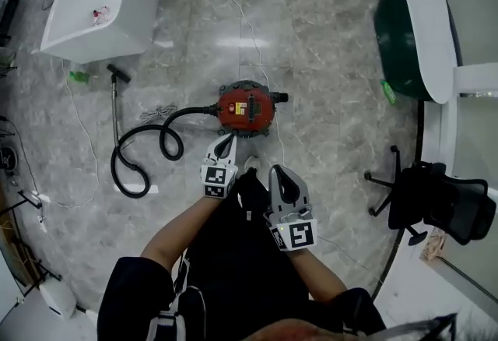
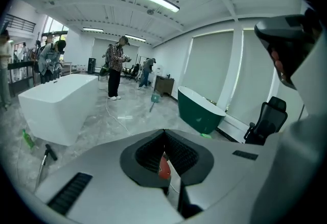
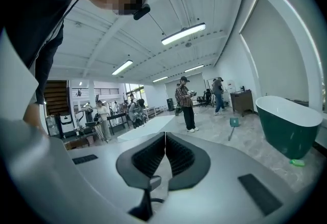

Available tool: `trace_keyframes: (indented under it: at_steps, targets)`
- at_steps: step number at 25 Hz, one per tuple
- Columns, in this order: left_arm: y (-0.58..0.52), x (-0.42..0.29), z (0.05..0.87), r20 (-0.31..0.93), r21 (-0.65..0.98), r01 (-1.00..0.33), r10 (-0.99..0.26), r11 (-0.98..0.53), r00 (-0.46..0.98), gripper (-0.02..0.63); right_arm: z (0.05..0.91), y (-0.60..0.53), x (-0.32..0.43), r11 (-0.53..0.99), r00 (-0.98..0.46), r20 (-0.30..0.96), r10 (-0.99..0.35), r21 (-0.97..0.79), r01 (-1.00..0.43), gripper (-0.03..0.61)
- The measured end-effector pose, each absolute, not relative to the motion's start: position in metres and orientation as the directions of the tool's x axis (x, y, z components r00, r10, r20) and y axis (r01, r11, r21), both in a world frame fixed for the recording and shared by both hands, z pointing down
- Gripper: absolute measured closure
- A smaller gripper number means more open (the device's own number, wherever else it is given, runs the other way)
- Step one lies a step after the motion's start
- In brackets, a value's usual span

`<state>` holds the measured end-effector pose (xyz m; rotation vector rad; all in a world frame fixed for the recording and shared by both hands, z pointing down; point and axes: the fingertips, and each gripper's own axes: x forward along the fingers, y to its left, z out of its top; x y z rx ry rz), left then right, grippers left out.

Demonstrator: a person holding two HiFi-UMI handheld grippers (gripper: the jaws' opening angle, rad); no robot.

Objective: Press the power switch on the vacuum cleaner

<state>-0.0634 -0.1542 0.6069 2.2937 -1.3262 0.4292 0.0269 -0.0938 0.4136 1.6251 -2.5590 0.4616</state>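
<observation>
Approach stage: left gripper point(image 1: 230, 138), jaws pressed together on nothing, points at the red vacuum cleaner point(image 1: 246, 108) just beyond (right gripper point(image 1: 279, 171) likewise closed, nearer); next, probably lower its tip onto the switch.

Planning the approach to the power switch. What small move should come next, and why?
Probably lower the left gripper toward the red vacuum cleaner. Its shut jaws point at the machine from above without touching it, and the right gripper sits farther back.
</observation>
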Motion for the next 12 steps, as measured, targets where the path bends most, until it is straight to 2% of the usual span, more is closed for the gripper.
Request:
trace_keyframes:
  at_steps: [7,12]
  targets:
    - [-0.148,-0.08,0.525,0.408,0.3,-0.871,-0.773,-0.389,0.486,0.595,0.367,-0.098,0.023,0.388,-0.427,0.133,-0.895,-0.245,-0.889,0.558]
    - [-0.142,-0.088,0.455,0.286,0.319,-0.867,-0.834,-0.382,0.472,0.595,0.329,-0.112,0.01,0.448,-0.466,0.061,-0.883,-0.192,-0.873,0.559]
